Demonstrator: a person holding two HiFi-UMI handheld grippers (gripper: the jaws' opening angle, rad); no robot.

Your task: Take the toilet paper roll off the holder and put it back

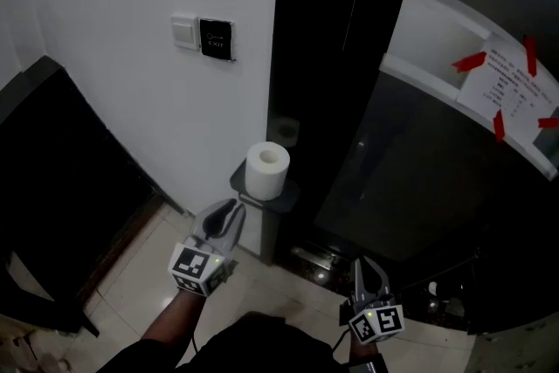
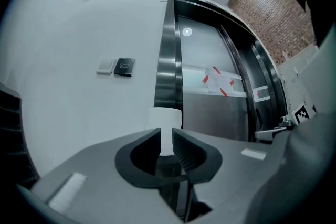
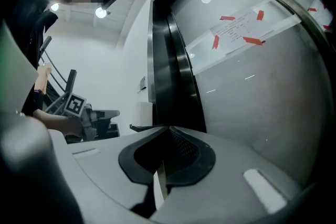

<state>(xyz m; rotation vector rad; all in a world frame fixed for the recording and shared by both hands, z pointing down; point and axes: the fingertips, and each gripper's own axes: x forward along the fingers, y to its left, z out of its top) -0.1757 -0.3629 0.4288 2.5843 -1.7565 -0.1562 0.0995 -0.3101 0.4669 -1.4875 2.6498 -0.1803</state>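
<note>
A white toilet paper roll (image 1: 266, 170) stands upright on the flat top of a dark holder (image 1: 290, 196) beside the lift door. My left gripper (image 1: 238, 207) is just below and left of the roll, pointing at it and not touching it. Its jaws stand a narrow slit apart with nothing between them. In the left gripper view the roll (image 2: 168, 119) shows beyond that slit, past my left gripper (image 2: 166, 136). My right gripper (image 1: 369, 263) hangs lower right, shut and empty. The right gripper view shows my right gripper (image 3: 167, 131) and, further off, the roll (image 3: 143, 113).
A white wall with a light switch (image 1: 183, 31) and a black exit button (image 1: 217, 38) rises on the left. A dark metal lift door (image 1: 402, 179) with a notice (image 1: 508, 90) taped in red is on the right. A black object (image 1: 52, 188) stands at the far left on the tiled floor.
</note>
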